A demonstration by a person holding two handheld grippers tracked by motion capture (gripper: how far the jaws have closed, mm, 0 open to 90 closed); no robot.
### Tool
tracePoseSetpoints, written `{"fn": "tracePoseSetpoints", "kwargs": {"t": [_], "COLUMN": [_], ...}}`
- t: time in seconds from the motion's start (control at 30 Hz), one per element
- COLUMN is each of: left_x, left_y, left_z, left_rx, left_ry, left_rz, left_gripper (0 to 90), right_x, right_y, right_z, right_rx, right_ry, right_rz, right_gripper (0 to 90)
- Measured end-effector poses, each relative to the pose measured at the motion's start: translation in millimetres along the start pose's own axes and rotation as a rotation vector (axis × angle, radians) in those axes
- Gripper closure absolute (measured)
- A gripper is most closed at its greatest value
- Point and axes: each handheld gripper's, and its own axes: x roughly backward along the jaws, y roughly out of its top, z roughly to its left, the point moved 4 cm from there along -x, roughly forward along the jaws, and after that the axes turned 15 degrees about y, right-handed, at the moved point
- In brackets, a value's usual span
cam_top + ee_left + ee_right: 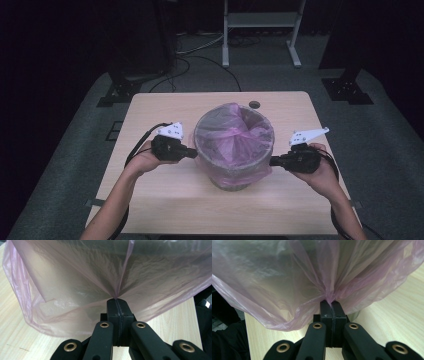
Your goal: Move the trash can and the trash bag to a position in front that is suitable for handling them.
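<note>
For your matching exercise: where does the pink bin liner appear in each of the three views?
High view: pink bin liner at table centre, draped over the bin.
Left gripper view: across the top, pinched by shut tongs.
Right gripper view: across the top, likewise pinched.
Shared landmark: wooden table.

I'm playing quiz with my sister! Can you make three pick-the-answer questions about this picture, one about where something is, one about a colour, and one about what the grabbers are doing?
1. Where does the bin stand?
A. on the floor
B. mid-table, between the two grippers
C. on the white rack

2. What colour is the bag lining the bin?
A. pink
B. green
C. black

3. What are the left gripper and right gripper doing?
A. both wide open
B. both shut, pinching the bag
C. lying on the table

Answers: 1 B, the high view shows it on the table with a gripper at each side. 2 A, the thin film looks pink. 3 B, each gripper view shows film puckered at the closed tips.
</note>
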Motion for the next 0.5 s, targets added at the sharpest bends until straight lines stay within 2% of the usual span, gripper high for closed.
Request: {"fn": "tracePoseSetpoints", "kwargs": {"t": [0.2, 0.5], "left_x": [-9.9, -13.1], "left_y": [-13.3, -25.7], "left_z": [-0.5, -1.7], "left_rx": [0.012, 0.029], "left_ry": [-0.002, -0.012], "left_rz": [0.042, 0.068], "left_gripper": [90.0, 90.0], "right_x": [-4.3, -7.4], "right_y": [-12.7, -26.7], "right_z": [-4.5, -9.5], "right_rx": [-0.029, -0.056], "right_ry": [-0.002, -0.007], "right_rz": [0.023, 0.040], "right_gripper": [90.0, 90.0]}}
